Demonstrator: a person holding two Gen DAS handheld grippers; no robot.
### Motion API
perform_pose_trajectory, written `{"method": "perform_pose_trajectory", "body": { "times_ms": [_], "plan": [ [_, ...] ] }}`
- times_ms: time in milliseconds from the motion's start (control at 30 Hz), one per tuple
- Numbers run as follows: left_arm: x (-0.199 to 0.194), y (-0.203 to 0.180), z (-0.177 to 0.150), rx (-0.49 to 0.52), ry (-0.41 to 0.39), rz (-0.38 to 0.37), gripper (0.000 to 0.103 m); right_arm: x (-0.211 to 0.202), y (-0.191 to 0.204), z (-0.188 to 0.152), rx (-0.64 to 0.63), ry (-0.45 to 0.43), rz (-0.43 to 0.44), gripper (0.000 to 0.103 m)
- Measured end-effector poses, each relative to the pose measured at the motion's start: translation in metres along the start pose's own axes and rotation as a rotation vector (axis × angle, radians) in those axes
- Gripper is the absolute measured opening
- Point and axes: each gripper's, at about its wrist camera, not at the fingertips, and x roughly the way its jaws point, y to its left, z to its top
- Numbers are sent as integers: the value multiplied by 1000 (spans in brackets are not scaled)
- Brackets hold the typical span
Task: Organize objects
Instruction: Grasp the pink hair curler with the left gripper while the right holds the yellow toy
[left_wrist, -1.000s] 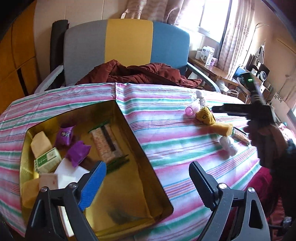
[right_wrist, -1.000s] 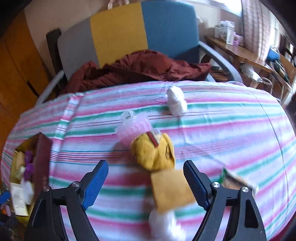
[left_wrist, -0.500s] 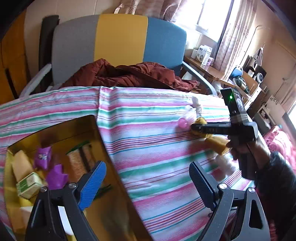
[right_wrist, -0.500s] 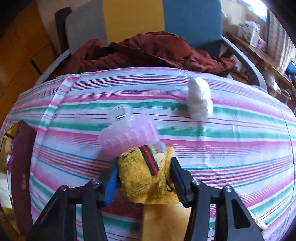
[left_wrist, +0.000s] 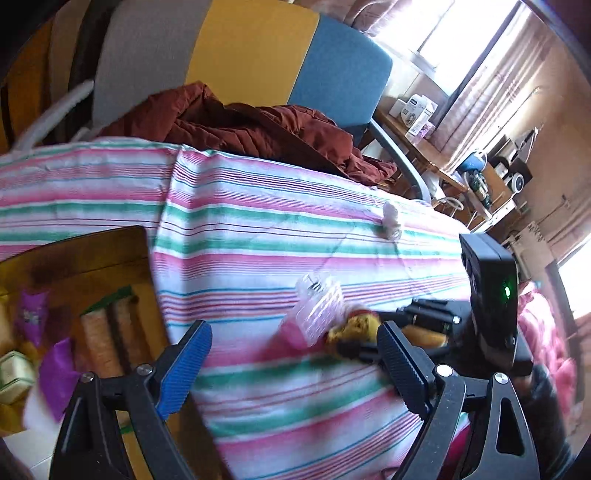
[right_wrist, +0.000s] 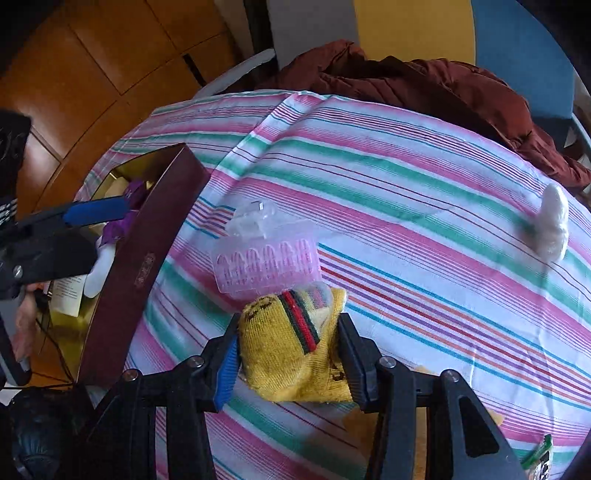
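My right gripper (right_wrist: 288, 354) is shut on a yellow sock (right_wrist: 291, 350) with a red and green band, both pads pressed into its sides, just above the striped tablecloth (right_wrist: 406, 206). A pink plastic comb case (right_wrist: 266, 264) lies touching the sock's far edge. From the left wrist view the same sock (left_wrist: 354, 326) and pink case (left_wrist: 317, 310) sit ahead of my left gripper (left_wrist: 291, 363), which stands open with nothing between its fingers. The gold-lined box (left_wrist: 110, 258) with several packets is at the left, its maroon wall (right_wrist: 147, 258) showing in the right wrist view.
A white wrapped lump (right_wrist: 552, 221) lies far right on the cloth. A dark red jacket (left_wrist: 240, 125) is heaped on the tricolour chair (left_wrist: 240, 48) behind the table. A yellow sponge (right_wrist: 369, 421) and a green packet (right_wrist: 539, 454) lie near the front edge.
The right gripper came down over the yellow sock and shut on it, then rolled and swung left. The left gripper slid right, leaving the box at the left edge of its view.
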Motion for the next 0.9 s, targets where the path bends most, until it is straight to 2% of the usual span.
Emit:
{"method": "perform_pose_trajectory", "body": {
  "times_ms": [67, 300, 433, 533, 600, 700, 767, 900],
  "plan": [
    [11, -3, 6, -8, 10, -9, 91, 1, -2, -1, -6, 14, -1, 49],
    [55, -15, 17, 40, 68, 46, 91, 1, -1, -6, -23, 20, -11, 49],
    [73, -15, 17, 57, 85, 46, 89, 3, 0, -5, -28, 21, -15, 49],
    [87, -16, 19, 58, 113, 26, 76, 3, -1, -5, -28, 22, -18, 49],
    [98, -16, 19, 50, 143, 13, 72, 3, -1, -5, -31, 23, -23, 50],
    [107, -17, 16, 60, 168, -7, 59, 4, -1, -5, -35, 25, -28, 50],
    [105, -19, 14, 67, 152, -39, 39, 4, -1, -6, -36, 25, -29, 50],
    [93, -27, 13, 122, 102, -31, 34, 2, -4, -6, -29, 16, -36, 49]
  ]
}}
